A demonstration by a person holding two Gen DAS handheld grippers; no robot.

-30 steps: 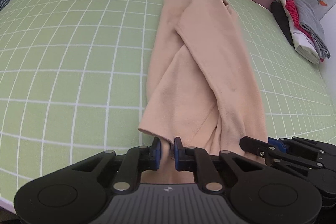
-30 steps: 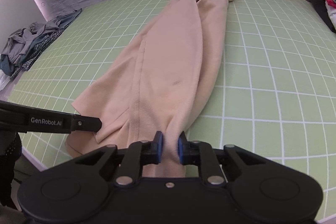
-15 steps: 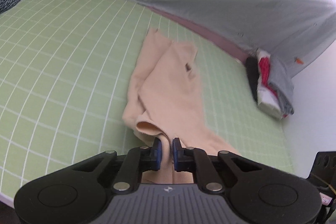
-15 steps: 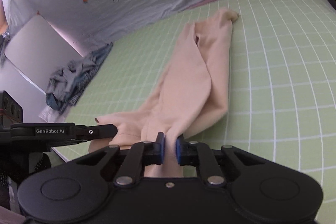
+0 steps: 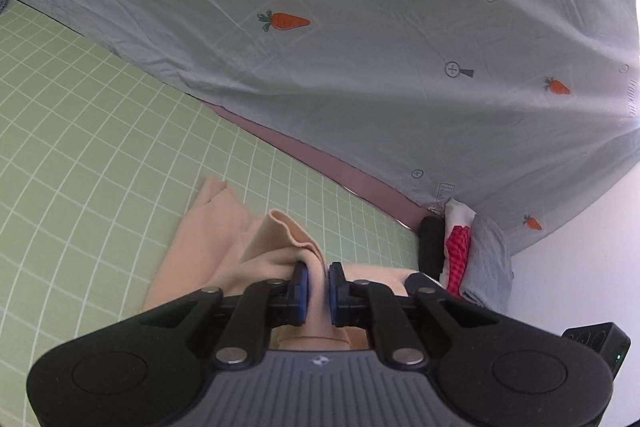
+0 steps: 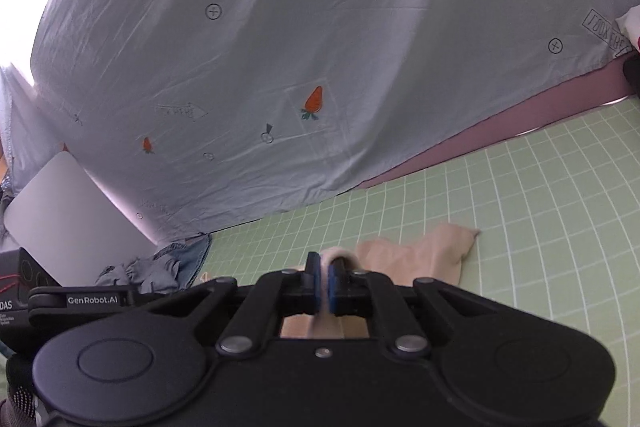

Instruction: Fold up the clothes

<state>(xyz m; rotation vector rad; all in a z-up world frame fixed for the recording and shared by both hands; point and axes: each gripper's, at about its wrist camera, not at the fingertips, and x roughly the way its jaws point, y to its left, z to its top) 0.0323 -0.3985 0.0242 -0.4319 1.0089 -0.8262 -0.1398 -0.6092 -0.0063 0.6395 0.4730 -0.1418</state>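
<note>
Green grid mat [image 5: 100,131] bare left of peach garment [image 5: 208,247]: open passage. Folded clothes stack [image 5: 472,259] blocks mat's right end. Grey carrot-print sheet [image 5: 360,47] walls off far side. Crumpled denim pile [image 6: 160,267] crowds mat's left edge in right wrist view.

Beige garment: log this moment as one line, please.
task: fold clothes | left gripper: shut on beige garment | right gripper: shut on beige garment | far end: on green grid mat

Home bedrm: bedsheet [image 5: 360,67], clothes pile [image 6: 160,269]
</note>
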